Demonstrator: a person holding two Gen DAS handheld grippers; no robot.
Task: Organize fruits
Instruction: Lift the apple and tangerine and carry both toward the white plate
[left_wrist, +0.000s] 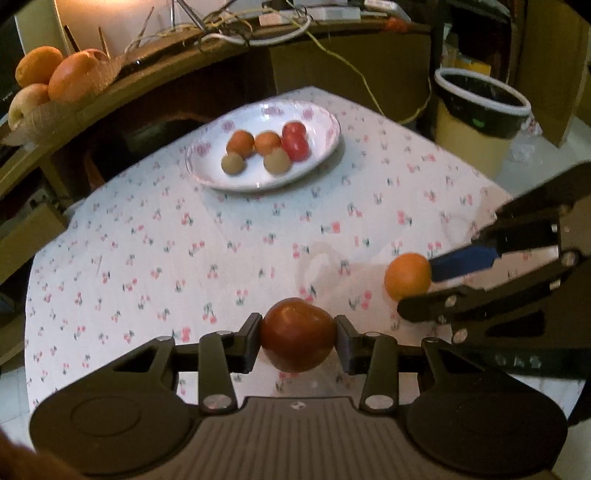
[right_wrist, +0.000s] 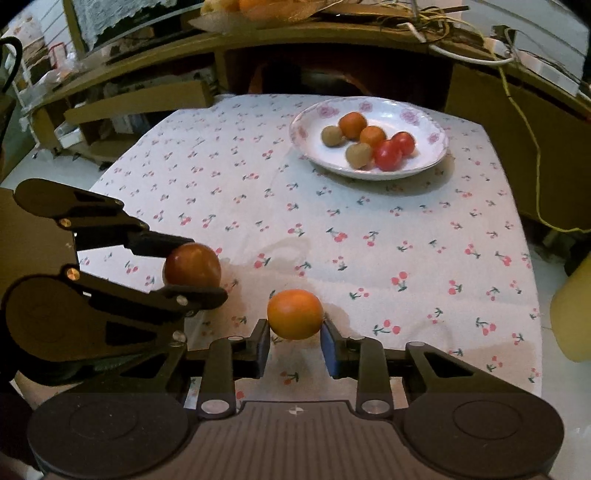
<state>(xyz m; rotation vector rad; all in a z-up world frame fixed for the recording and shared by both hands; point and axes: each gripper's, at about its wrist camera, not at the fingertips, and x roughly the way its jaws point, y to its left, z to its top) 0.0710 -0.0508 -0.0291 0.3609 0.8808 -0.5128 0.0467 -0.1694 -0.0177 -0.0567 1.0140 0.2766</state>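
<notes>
Holding fruit in both: left gripper (left_wrist: 298, 338) pinching tomato (left_wrist: 297, 334) at bottom center, right gripper (right_wrist: 294, 338) pinching orange (right_wrist: 294, 314). Plate (left_wrist: 317, 162), upper center, has six; approx two left.

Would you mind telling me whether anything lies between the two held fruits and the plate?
Nothing visible does. The tomato in the left tongs and the orange in the right tongs face only bare tablecloth before the plate.
</notes>
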